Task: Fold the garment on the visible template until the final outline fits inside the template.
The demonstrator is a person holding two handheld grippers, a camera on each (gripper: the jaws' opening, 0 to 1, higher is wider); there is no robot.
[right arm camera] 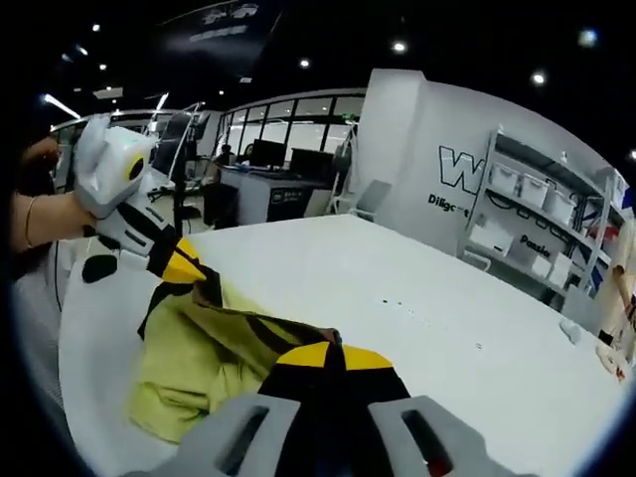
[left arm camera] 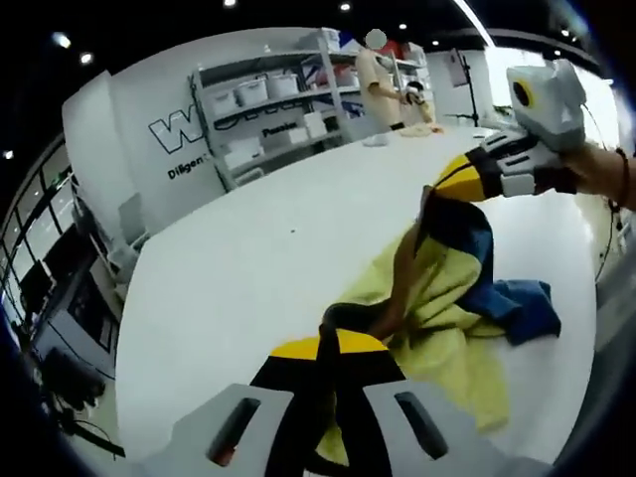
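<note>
A yellow-green garment [left arm camera: 437, 288] with black, yellow, brown and blue parts hangs stretched between my two grippers above the white table [left arm camera: 258, 248]. My left gripper [left arm camera: 323, 397] is shut on a black-and-yellow edge of it at the bottom of the left gripper view. My right gripper [left arm camera: 477, 169], held by a hand, is shut on another black-and-yellow corner higher up. A blue part [left arm camera: 517, 303] trails on the table. In the right gripper view the garment [right arm camera: 199, 368] sags between my right gripper [right arm camera: 333, 397] and my left gripper [right arm camera: 164, 253].
Shelves with white bins [left arm camera: 268, 99] stand beyond the table's far end, where a person [left arm camera: 383, 84] is standing. A small pale object [left arm camera: 376, 140] lies near that end. Desks with monitors [right arm camera: 278, 179] stand past the table [right arm camera: 427, 288].
</note>
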